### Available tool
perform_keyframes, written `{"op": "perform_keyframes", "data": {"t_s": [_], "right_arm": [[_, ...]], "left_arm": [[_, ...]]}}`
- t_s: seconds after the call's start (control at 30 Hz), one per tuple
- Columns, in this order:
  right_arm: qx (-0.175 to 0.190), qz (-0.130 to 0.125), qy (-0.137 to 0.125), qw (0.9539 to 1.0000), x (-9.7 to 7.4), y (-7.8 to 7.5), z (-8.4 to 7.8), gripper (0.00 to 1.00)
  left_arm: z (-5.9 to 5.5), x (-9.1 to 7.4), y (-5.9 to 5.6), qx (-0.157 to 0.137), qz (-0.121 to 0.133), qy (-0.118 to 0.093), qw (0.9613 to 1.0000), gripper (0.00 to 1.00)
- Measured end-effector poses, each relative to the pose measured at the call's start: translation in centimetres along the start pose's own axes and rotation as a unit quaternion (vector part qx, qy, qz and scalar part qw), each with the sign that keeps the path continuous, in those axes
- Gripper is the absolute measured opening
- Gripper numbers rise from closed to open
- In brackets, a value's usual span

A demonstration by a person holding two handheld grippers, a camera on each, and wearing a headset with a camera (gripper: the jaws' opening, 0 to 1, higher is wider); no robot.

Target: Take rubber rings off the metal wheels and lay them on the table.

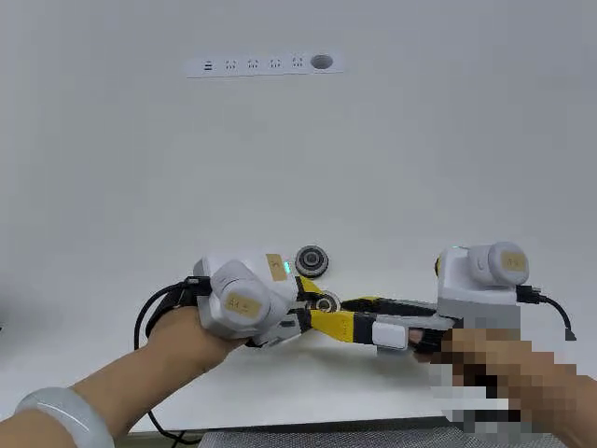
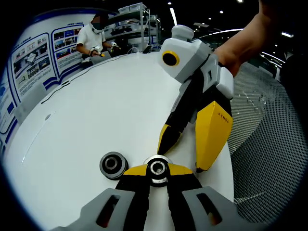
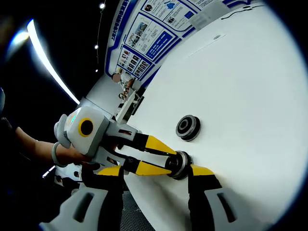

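Note:
A metal wheel [image 1: 325,303] with a dark band around it is held just above the white table [image 1: 298,168]. My left gripper [image 2: 158,171] is shut on this wheel [image 2: 158,168], one yellow tip on each side. The right gripper [image 3: 159,171] stands open, its jaws spread wide. Its right jaw lies against the wheel [image 3: 179,163], and the left gripper [image 3: 171,160] reaches in from the left. In the left gripper view, the right gripper [image 2: 183,154] comes in from the upper right. A second wheel [image 1: 312,260] [image 2: 113,165] [image 3: 187,127] with a black rubber ring lies flat on the table close by.
A white power strip [image 1: 264,64] lies at the far side of the table. The table's front edge [image 1: 308,422] runs just below my hands. A person [image 2: 94,38] stands by shelves beyond the table, and a mesh floor [image 2: 269,144] lies past its side.

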State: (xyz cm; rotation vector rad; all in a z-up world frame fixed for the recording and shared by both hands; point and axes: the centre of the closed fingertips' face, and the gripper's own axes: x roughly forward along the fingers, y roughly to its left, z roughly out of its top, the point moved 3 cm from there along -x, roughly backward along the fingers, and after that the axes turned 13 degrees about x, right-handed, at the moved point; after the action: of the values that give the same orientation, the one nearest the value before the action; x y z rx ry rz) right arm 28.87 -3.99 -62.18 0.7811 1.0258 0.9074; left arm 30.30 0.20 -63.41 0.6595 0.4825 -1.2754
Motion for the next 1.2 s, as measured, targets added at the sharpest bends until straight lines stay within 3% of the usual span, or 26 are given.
{"op": "perform_keyframes", "data": {"t_s": [0.77,0.9,1.03,1.2], "right_arm": [[0.013,0.004,0.000,0.9999,-0.1,-0.3,0.1,0.51],[0.013,0.007,-0.006,0.9999,-0.5,-0.2,0.4,0.45],[0.008,0.004,-0.002,1.0000,-0.3,-0.3,0.2,0.45],[0.013,-0.012,-0.004,0.9998,-0.3,-1.0,0.4,0.36]], "left_arm": [[0.0,0.1,0.0,-0.001,0.000,-0.001,1.0000,0.13],[0.0,0.0,0.0,-0.001,0.000,-0.001,1.0000,0.13],[0.0,0.0,0.0,-0.001,-0.001,-0.001,1.0000,0.13],[0.0,0.0,0.0,-0.001,0.000,-0.002,1.0000,0.13]]}}
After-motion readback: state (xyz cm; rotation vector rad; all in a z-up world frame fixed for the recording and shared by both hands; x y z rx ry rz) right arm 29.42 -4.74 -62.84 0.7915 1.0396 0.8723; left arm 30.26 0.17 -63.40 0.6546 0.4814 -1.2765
